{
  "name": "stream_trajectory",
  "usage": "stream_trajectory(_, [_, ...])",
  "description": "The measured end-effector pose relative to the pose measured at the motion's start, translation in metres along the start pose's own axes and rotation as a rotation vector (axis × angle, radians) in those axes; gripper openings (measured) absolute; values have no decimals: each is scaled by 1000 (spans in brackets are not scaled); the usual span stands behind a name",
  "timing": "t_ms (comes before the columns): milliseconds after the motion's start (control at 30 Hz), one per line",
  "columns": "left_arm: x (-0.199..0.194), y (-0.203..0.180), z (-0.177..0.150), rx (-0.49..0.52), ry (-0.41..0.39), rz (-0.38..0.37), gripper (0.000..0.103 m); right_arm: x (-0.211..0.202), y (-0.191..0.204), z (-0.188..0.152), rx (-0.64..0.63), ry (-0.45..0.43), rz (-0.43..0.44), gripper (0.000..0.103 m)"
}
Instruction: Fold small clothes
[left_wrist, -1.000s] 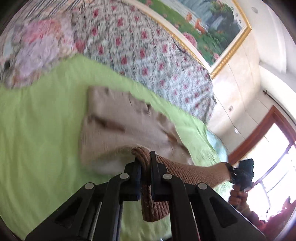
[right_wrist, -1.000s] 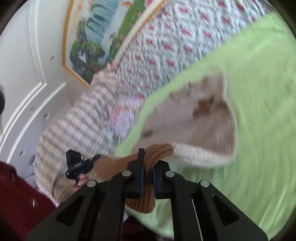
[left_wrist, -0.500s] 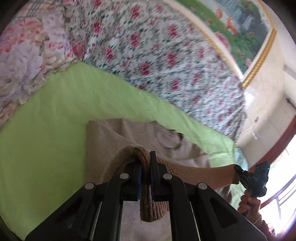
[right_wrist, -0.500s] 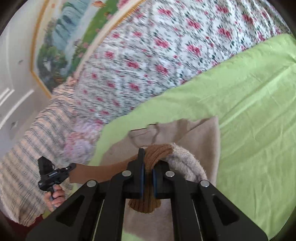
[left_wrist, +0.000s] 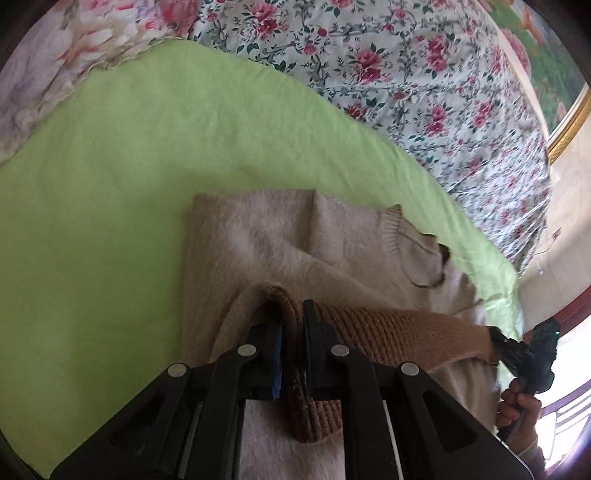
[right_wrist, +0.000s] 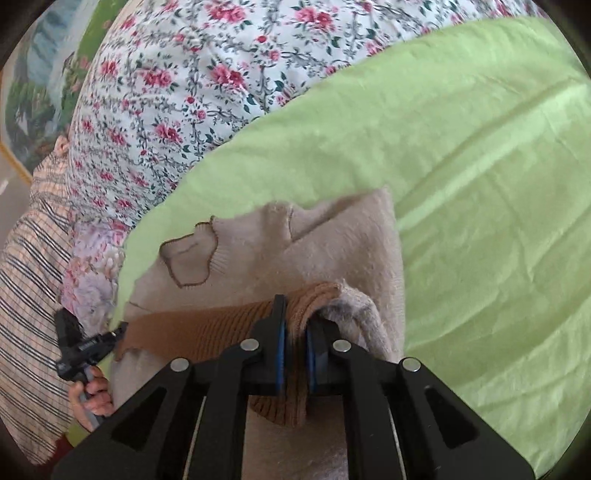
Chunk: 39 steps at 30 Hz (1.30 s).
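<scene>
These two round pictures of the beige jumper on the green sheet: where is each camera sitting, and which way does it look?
Left wrist view: on the left claw, looking down along it at the fuzzy beige knitted jumper on the lime-green bedsheet; the right claw and its hand show at the right edge.
Right wrist view: on the right claw, aimed likewise; the left claw and hand show at the left edge.
Shared: jumper, its brown ribbed hem between both opening claws, sheet, rose-print quilt.
</scene>
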<state>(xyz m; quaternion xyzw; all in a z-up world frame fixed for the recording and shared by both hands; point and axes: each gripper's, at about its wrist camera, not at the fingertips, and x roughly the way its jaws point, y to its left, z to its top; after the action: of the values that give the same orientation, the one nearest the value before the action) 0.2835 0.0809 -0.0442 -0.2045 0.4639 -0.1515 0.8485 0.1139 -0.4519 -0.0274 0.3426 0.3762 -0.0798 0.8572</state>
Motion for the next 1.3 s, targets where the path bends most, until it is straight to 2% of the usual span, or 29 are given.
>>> stream_trajectory(67, [-17,-5,-12,21,7,1,22,-26,1,-3,18,-54,22,19])
stream_trajectory(133, [-37,-16,-31,52,15,-37,25,-52,15,-12,-23,-108,47,21])
stream_trajectory(167, [-43,-25,-43,75,29,-65,27,-60,27,-21,-68,-101,91,22])
stream_trajectory(200, [-44,-34,-54,94,53,-82,28,-58,38,-28,-107,-73,120,22])
stream_trajectory(267, [-33,-58,-74,144,132,-126,28,-35,70,-50,-248,79,150,22])
stream_trajectory(333, [-15,-77,-85,191,183,-120,28,-9,92,-66,-382,174,79,22])
stream_trajectory(400, [1,-85,-81,235,182,-55,28,16,96,-66,-435,216,-12,22])
stream_trajectory(500, [16,-72,-47,169,160,-66,26,38,77,-41,-408,190,-163,22])
stream_trajectory(567, [18,-58,-20,124,114,-10,24,41,53,-13,-323,110,-251,22])
stream_trajectory(633, [20,-40,7,66,63,59,25,29,30,8,-181,22,-236,19])
stream_trajectory(700, [16,-20,27,-7,23,69,25,12,18,15,-91,-48,-210,19])
stream_trajectory(800, [0,-10,32,-51,-19,67,27,-11,23,4,-79,-91,-163,20])
stream_trajectory(933, [-21,-21,1,-38,-28,45,31,-26,39,-26,-110,-67,-85,20])
stream_trajectory(1067, [-50,-32,-53,-42,-18,-3,31,-30,55,-66,-120,-32,-10,20])
stream_trajectory(1200, [-76,-41,-112,-69,11,-44,37,-31,64,-102,-102,-3,35,28])
stream_trajectory(1300, [-92,-42,-147,-78,25,-53,37,-40,67,-129,-88,9,53,35])
